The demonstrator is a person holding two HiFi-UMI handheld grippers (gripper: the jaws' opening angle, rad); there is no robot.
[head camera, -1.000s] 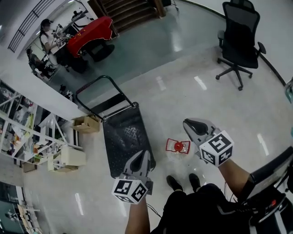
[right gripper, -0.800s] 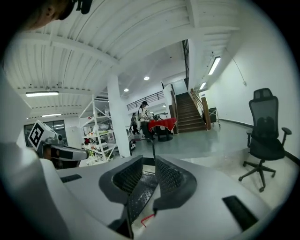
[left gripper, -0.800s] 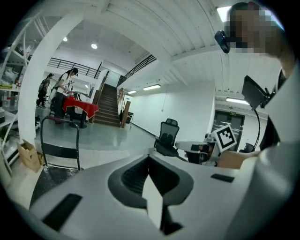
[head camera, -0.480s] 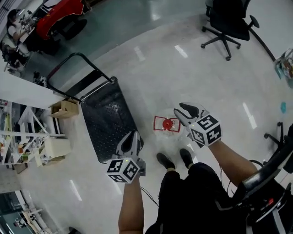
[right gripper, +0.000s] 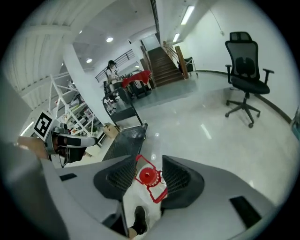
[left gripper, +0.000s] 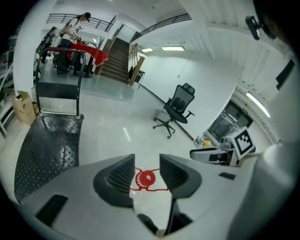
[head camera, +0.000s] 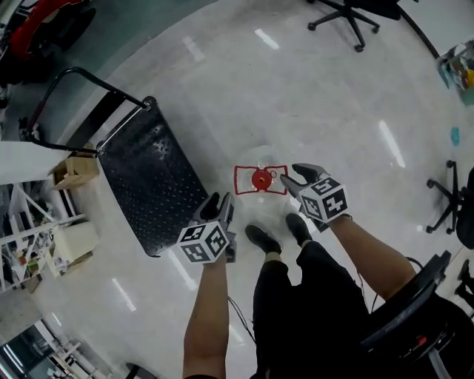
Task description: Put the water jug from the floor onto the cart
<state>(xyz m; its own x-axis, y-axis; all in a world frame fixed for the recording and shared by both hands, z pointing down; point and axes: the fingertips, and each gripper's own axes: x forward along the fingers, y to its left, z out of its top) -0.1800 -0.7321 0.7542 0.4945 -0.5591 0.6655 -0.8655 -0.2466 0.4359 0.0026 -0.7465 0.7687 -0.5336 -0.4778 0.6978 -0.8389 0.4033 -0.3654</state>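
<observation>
The person's shoes [head camera: 263, 238] stand on the pale floor [head camera: 222, 104], just behind and between the two grippers. The left gripper [head camera: 218, 201] hangs with its jaws apart; they have just been opening, and nothing is pressed between them. The right gripper [head camera: 296, 176] is likewise spread, its jaws also just opened and gripping nothing.

The water jug [head camera: 261, 179], clear with a red cap and a red handle frame, stands on the floor just ahead of both. It is close beside the right gripper's tips and a little apart from the left gripper's. In each gripper view the cap shows through the gap beyond the jaw tips.

The black cart [head camera: 148, 189] lies just left of the left gripper, its handle at the far end. An office chair [head camera: 355, 15] stands well beyond the right gripper.
</observation>
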